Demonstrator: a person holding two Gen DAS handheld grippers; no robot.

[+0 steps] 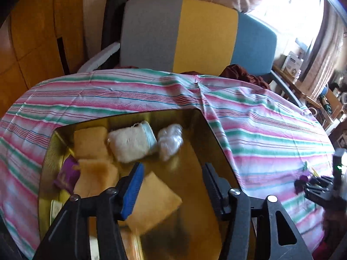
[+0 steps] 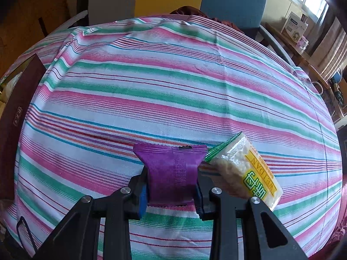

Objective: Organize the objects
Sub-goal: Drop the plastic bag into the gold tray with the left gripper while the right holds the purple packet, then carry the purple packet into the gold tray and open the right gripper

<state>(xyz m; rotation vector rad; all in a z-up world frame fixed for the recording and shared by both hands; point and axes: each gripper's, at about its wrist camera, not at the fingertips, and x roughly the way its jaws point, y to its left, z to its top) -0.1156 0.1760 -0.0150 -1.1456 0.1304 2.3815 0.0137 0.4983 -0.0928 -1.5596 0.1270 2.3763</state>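
Left gripper: the left gripper [image 1: 173, 186] hung over a gold-lined box [image 1: 208, 127], pointing steeply down; its jaws stood apart with nothing pressed between them, and one finger wore a blue pad [image 1: 132, 191].
Below the left gripper: a tan snack packet [image 1: 156, 203] lay loose on the box floor, partly behind the blue pad; whether the pad touched it could not be told.
Right gripper: the right gripper [image 2: 172, 183] was clamped tight on a purple snack packet [image 2: 171, 169], both pads pressing its sides, the packet's crimped top edge standing up beyond the fingertips.
Beside the right gripper: a clear packet with a yellow label [image 2: 245, 169], green at its sealed end, lay on the cloth just right of the purple one, seemingly touching its corner.
Inside the box: two more tan packets [image 1: 91, 143], a white wrapped packet [image 1: 132, 143], a crinkled clear packet [image 1: 170, 140] and a second purple packet [image 1: 67, 173] at the left wall.
Surface: a striped cloth [image 2: 173, 75] in pink, green and white covered the table, rumpled at the far edge.
Box, from the right wrist view: its dark maroon outer wall [image 2: 23, 93] showed at the left edge of the cloth.
Room: a chair back [image 1: 195, 34] in grey, yellow and blue panels stood behind the table; a bright window [image 1: 292, 6] with curtains lay to the right, with cluttered shelves beneath it and wooden panelling on the left.
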